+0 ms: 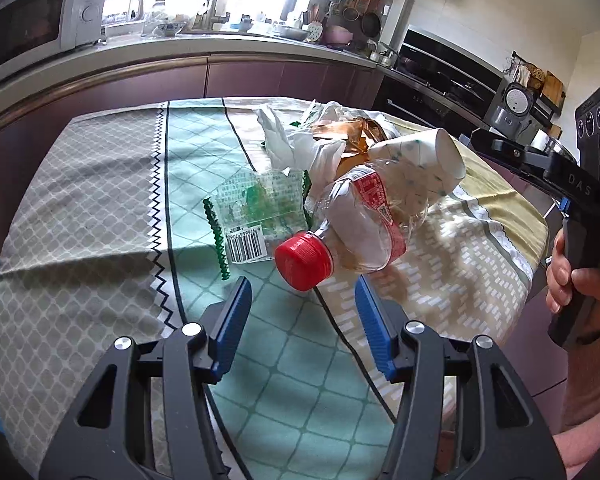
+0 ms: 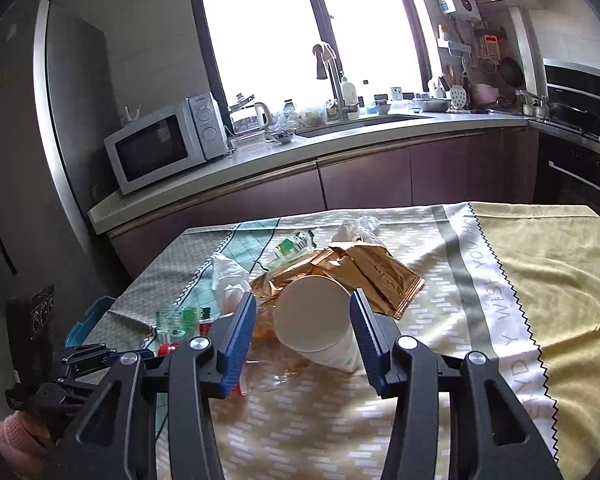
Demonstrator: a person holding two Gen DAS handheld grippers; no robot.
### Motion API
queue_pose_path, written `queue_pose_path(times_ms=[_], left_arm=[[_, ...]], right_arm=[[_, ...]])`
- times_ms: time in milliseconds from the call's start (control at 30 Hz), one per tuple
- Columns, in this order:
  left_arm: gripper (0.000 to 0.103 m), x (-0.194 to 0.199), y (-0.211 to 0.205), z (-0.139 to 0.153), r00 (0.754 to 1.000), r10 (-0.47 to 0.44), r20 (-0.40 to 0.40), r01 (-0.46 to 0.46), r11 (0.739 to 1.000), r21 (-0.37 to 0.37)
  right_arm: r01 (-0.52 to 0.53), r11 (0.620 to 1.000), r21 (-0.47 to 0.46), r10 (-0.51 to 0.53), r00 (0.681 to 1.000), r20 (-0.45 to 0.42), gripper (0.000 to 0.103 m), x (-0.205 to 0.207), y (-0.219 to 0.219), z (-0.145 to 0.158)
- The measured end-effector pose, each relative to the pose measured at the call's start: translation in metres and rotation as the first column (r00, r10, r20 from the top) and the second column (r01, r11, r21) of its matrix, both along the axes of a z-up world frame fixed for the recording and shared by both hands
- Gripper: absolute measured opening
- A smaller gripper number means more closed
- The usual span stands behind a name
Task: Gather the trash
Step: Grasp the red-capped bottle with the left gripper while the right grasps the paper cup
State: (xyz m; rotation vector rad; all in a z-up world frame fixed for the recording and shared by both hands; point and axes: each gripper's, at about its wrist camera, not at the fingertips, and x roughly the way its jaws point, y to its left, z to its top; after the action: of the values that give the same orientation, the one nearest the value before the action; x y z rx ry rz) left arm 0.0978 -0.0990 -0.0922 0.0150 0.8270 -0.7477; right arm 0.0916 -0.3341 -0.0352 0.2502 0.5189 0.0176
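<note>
On the tablecloth (image 1: 100,200), a crushed bottle (image 1: 364,220) lies atop the trash heap, its long axis pointing cap-first at the left gripper (image 1: 302,300), which gapes empty. Best close squarely on the neck. The right gripper (image 2: 302,320) stands open, framing a tipped cup (image 2: 316,320), rim toward it.

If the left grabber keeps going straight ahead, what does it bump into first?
Probably the red cap of the plastic bottle lying on the table. It sits just ahead of the open left gripper, though how near is hard to judge.
</note>
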Motion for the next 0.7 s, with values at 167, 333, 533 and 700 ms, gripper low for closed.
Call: queue_pose_path(times_ms=[167, 333, 533, 700], left_arm=[[0.053, 0.013, -0.003, -0.004, 0.999, 0.013, -0.049, -0.014, 1.0, -0.016], [0.058, 0.021, -0.01, -0.004, 0.997, -0.011, -0.079, 0.008, 0.999, -0.042], [0.06, 0.023, -0.018, -0.005, 0.994, -0.032, -0.106, 0.024, 0.997, -0.072], [0.05, 0.018, -0.018, 0.001, 0.996, -0.028, -0.081, 0.022, 0.997, -0.078]], right_arm=[[0.002, 1.0, 0.021, -0.001, 1.0, -0.012, 0.046, 0.006, -0.007, -0.01], [-0.003, 0.999, 0.053, 0.003, 1.0, -0.01, 0.038, 0.007, -0.014, -0.012], [-0.012, 0.996, 0.083, 0.014, 1.0, -0.025, 0.022, 0.009, -0.021, -0.018], [-0.014, 0.996, 0.092, 0.016, 1.0, -0.022, 0.015, 0.007, -0.022, -0.02]])
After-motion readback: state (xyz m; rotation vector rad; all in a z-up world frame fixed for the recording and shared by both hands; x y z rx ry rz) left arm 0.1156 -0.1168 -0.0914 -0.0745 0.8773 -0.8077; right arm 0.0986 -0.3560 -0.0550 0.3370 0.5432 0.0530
